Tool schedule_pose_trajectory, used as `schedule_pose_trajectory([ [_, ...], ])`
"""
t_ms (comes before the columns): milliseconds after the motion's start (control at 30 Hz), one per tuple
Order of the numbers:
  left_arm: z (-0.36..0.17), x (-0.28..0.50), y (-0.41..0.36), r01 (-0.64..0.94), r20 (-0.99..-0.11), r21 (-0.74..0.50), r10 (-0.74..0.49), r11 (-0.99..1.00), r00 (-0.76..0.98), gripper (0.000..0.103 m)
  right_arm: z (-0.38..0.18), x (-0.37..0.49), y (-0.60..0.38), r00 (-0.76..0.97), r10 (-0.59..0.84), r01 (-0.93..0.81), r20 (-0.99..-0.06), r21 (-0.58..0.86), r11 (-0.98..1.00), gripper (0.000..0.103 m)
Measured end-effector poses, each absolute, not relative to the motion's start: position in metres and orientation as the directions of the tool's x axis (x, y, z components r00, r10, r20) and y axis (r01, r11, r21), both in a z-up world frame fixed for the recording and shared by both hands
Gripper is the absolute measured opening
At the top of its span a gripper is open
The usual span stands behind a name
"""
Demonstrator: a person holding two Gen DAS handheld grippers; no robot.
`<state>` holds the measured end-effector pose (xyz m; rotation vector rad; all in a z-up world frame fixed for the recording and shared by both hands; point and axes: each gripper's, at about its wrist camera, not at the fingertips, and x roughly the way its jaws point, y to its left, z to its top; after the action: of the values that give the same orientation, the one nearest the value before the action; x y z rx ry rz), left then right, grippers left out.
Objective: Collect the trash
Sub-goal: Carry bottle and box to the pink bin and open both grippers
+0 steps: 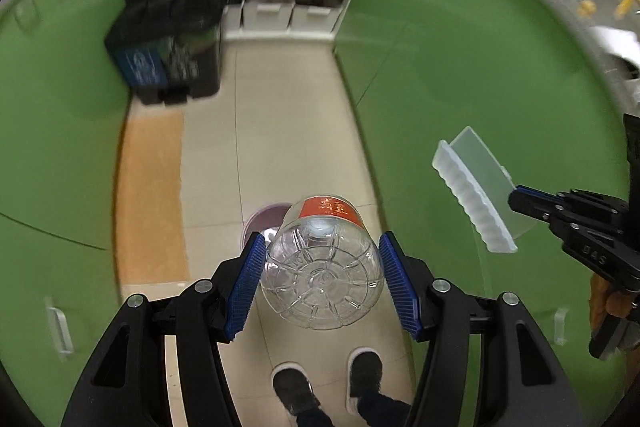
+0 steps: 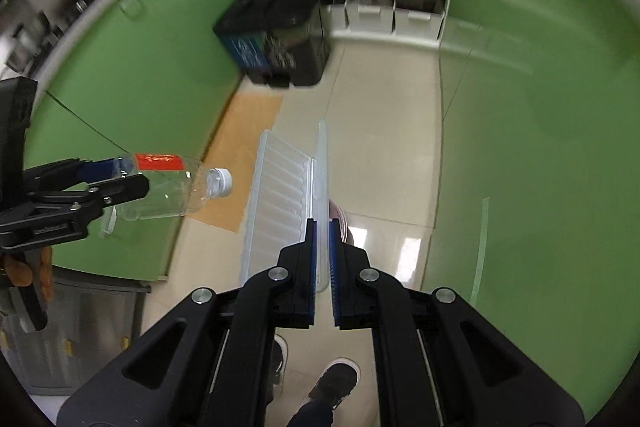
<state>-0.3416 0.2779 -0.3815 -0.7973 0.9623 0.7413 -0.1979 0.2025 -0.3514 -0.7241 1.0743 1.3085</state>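
The left gripper [image 1: 322, 267] has its jaws clamped on the base of an empty clear plastic bottle [image 1: 322, 275] with an orange label, held above the tiled floor [image 1: 288, 131]. The right gripper [image 2: 322, 227] pinches a translucent ribbed plastic tray [image 2: 280, 187] between nearly closed jaws. A black waste bin [image 1: 172, 47] stands ahead beside green cabinets [image 1: 460, 67].

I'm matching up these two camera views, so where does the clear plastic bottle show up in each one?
Left wrist view: plastic bottle at bottom centre, base toward the camera, held in the left claw.
Right wrist view: the bottle at mid left, lying sideways, cap pointing right.
Shared landmark: the black trash bin against the green cabinets.
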Motion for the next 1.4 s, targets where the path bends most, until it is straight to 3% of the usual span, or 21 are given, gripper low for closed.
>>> schedule_pose_trajectory([
  [200, -0.488, -0.337, 0.299, -0.841, -0.913, -0.251, 0.171, 0.479, 0.369, 0.059, -0.448, -0.191, 0.223, -0.084, 0.375, -0.978, -0.923, 0.148, 0.144, 0.005],
  [300, -0.521, -0.342, 0.31, -0.85, -0.908, -0.264, 0.179, 0.455, 0.378, 0.092, -0.477, -0.191, 0.232, -0.094, 0.365, -0.981, -0.926, 0.149, 0.124, 0.005],
  [333, -0.531, -0.345, 0.315, -0.855, -0.904, -0.269, 0.189, 0.443, 0.383, 0.097, -0.485, -0.193, 0.234, -0.097, 0.361, -0.982, -0.927, 0.149, 0.118, 0.005],
  [533, -0.552, -0.364, 0.324, -0.875, -0.904, -0.29, 0.189, 0.387, 0.383, 0.097, -0.52, -0.209, 0.248, -0.135, 0.331, -0.983, -0.934, 0.168, 0.072, 0.005],
  [933, -0.528, -0.426, 0.329, -0.917, -0.891, -0.26, 0.29, 0.302, 0.349, 0.097, -0.555, -0.257, 0.276, -0.184, 0.283, -0.982, -0.941, 0.187, -0.016, 0.008],
  [967, -0.527, -0.428, 0.329, -0.919, -0.891, -0.255, 0.297, 0.3, 0.344, 0.097, -0.558, -0.259, 0.279, -0.17, 0.283, -0.985, -0.944, 0.172, -0.017, 0.022],
  [1000, -0.526, -0.43, 0.329, -0.921, -0.891, -0.248, 0.303, 0.3, 0.339, 0.097, -0.56, -0.261, 0.281, -0.155, 0.288, -0.987, -0.945, 0.157, -0.015, 0.064],
  [1033, -0.524, -0.432, 0.328, -0.922, -0.89, -0.244, 0.308, 0.3, 0.336, 0.097, -0.56, -0.261, 0.28, -0.156, 0.298, -0.987, -0.942, 0.16, -0.012, 0.083],
  [1067, -0.522, -0.433, 0.327, -0.923, -0.89, -0.238, 0.313, 0.301, 0.332, 0.097, -0.559, -0.26, 0.28, -0.173, 0.317, -0.984, -0.932, 0.18, -0.007, 0.093],
  [1233, -0.514, -0.431, 0.323, -0.923, -0.892, -0.226, 0.313, 0.312, 0.325, 0.097, -0.554, -0.257, 0.276, -0.153, 0.302, -0.986, -0.941, 0.167, 0.022, 0.094],
  [1400, -0.488, -0.417, 0.315, -0.912, -0.898, -0.224, 0.29, 0.344, 0.33, 0.097, -0.514, -0.247, 0.263, -0.133, 0.312, -0.986, -0.941, 0.157, 0.051, 0.094],
])
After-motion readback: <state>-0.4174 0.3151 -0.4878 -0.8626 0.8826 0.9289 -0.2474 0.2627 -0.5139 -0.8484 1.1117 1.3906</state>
